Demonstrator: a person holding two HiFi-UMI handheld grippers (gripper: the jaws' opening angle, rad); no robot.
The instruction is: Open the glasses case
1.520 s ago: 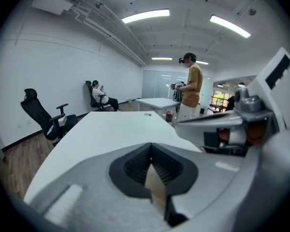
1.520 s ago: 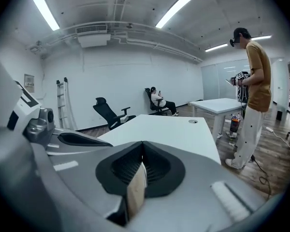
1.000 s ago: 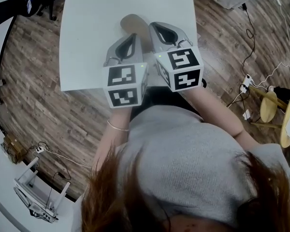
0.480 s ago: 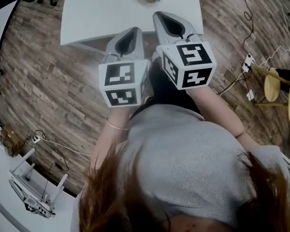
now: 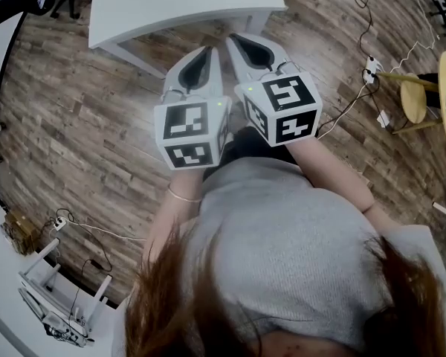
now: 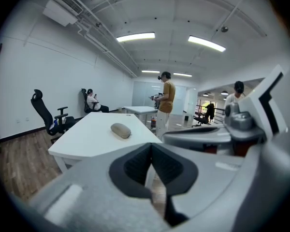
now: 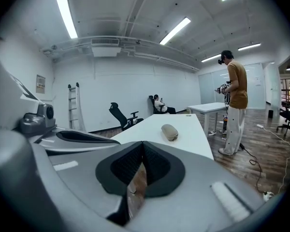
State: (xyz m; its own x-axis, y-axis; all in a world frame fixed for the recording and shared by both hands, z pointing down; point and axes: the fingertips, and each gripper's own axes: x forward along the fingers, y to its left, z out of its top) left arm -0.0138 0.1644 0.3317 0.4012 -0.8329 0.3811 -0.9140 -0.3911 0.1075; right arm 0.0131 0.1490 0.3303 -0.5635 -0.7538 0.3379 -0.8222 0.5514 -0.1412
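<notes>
Open-plan office, wood floor, white table (image 5: 178,2). Both pairs of jaws are seen fully closed, pads met, nothing pinched: left gripper (image 6: 151,146) and right gripper (image 7: 142,144) are held side by side over the floor, short of the table edge. The glasses case (image 6: 120,130) is lying flat on the tabletop, shut, well apart from both grippers. It is judged light, stiff-shelled and smooth, so likely to slide when pushed. One end should be pinned and the lid edge taken at the seam; the closure type cannot be told.
</notes>
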